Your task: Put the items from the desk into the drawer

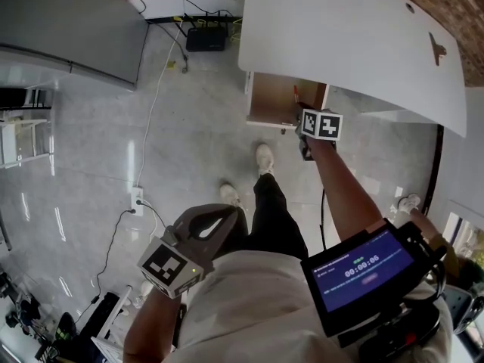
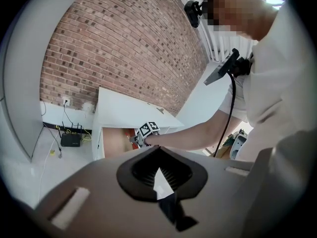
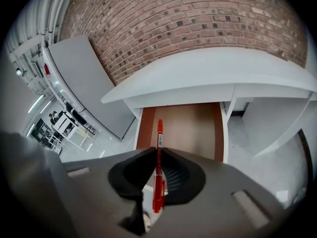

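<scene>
A red pen (image 3: 159,133) is pinched upright between the jaws of my right gripper (image 3: 158,151), its tip over the open wooden drawer (image 3: 185,125). In the head view the right gripper (image 1: 301,118) hovers at the front edge of the drawer (image 1: 272,97) under the white desk (image 1: 348,36), and the pen (image 1: 295,95) pokes out over the drawer. A small dark object (image 1: 437,48) lies on the desktop. My left gripper (image 1: 225,219) hangs low by the person's waist, jaws shut on nothing. From the left gripper view (image 2: 158,156) the desk (image 2: 129,108) stands far off.
A black router (image 1: 206,36) and cables lie on the floor behind the desk. A grey panel (image 1: 68,29) stands at the left. A power strip (image 1: 137,200) sits on the shiny floor near the person's shoes (image 1: 264,157). A chest-mounted screen (image 1: 363,267) shows a timer.
</scene>
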### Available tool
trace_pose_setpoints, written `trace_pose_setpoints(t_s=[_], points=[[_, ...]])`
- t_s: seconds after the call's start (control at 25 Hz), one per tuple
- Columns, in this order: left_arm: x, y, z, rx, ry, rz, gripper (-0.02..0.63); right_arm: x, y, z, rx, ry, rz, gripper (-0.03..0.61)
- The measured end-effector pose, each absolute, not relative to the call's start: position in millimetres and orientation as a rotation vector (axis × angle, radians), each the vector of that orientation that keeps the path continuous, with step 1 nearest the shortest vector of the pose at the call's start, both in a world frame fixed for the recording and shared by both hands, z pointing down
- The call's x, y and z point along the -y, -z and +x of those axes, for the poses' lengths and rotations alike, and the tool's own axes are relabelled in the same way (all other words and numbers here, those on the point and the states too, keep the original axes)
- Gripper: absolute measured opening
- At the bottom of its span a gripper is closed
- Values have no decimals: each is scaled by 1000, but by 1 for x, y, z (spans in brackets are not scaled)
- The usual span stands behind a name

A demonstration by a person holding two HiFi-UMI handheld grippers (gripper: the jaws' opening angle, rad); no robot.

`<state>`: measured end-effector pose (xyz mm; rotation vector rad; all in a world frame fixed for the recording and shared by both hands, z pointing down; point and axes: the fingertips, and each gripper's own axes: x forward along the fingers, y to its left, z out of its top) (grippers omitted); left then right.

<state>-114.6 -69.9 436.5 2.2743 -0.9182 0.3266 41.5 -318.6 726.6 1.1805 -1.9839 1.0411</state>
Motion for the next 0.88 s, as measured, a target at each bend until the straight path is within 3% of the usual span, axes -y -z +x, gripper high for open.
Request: trace_pose_setpoints(t_s=[0.88], points=[[142, -503, -86, 904, -327, 2202, 6, 399, -879, 30, 1879, -1136, 1152, 41]])
